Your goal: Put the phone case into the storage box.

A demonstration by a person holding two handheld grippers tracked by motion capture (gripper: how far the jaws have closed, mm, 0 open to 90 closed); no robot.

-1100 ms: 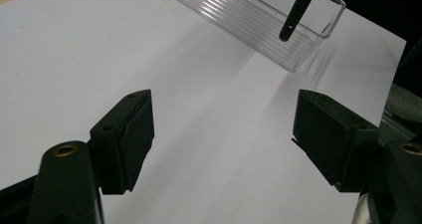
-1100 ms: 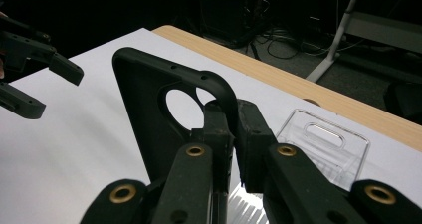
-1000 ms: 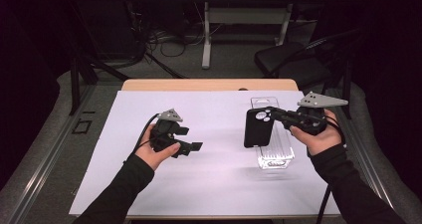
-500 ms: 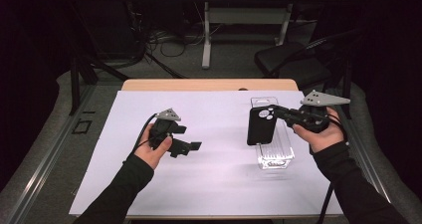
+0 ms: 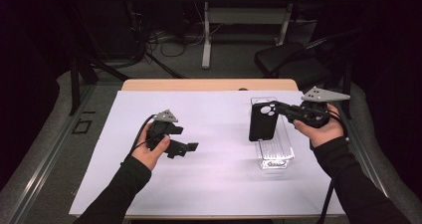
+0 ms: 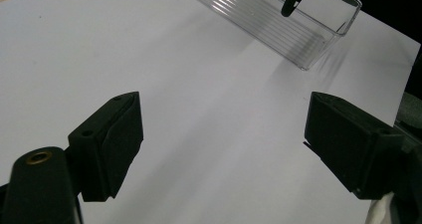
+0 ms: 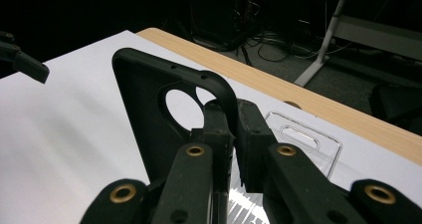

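A black phone case [image 5: 261, 124] with a round camera cutout hangs upright over a clear plastic tray [image 5: 273, 152]. My right gripper [image 5: 276, 107] is shut on the case's top edge. In the right gripper view both jaws pinch the case's rim [image 7: 144, 109] at the gripper [image 7: 234, 119], with the tray [image 7: 308, 139] behind. My left gripper [image 5: 185, 138] hovers over the white sheet [image 5: 219, 184] at the left. Its jaws have just been opening and now stand wide with nothing between them. The left gripper view looks past this gripper [image 6: 224, 129] to the tray [image 6: 278, 20] ahead.
The white sheet covers most of a wooden table [image 5: 209, 84]. A black chair [image 5: 293, 64], another table's legs and loose cables stand on the floor beyond the far edge. Bare sheet lies between the two hands.
The right hand has shifted slightly with the phone case still in its grip. The left hand has stayed in place.
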